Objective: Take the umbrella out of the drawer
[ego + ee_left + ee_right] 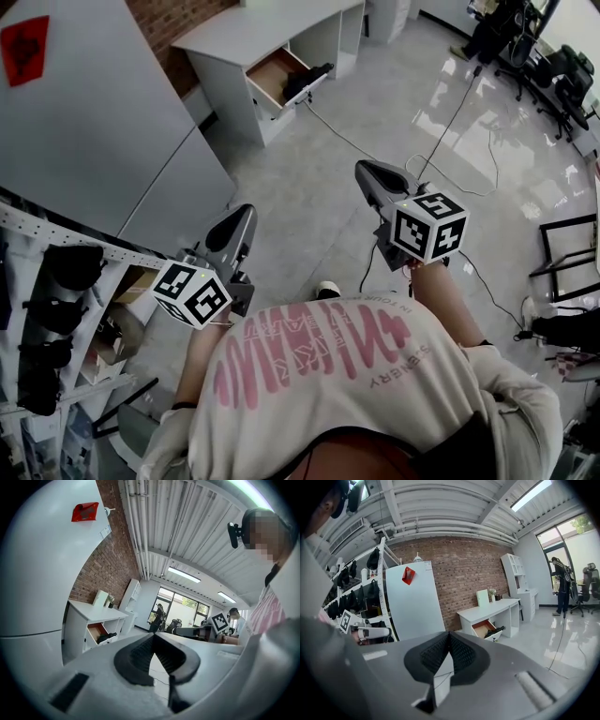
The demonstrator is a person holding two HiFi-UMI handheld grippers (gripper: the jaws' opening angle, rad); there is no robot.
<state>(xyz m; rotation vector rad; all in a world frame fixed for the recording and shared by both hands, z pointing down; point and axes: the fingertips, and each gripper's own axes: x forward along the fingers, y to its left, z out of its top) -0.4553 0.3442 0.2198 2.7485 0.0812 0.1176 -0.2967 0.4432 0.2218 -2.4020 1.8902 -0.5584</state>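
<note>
Left gripper and right gripper both closed on nothing. Far off, in the open desk drawer, a folded black umbrella. Probably light, stiff-cored, slippery-skinned; best clamped around the middle.

large pink lettering is running upside down across the person's shirt back, not legible; a small line at its 12 o'clock is possibly reading "in your". at 10 o'clock, a red sign on a white panel is showing an unreadable mark.
</note>
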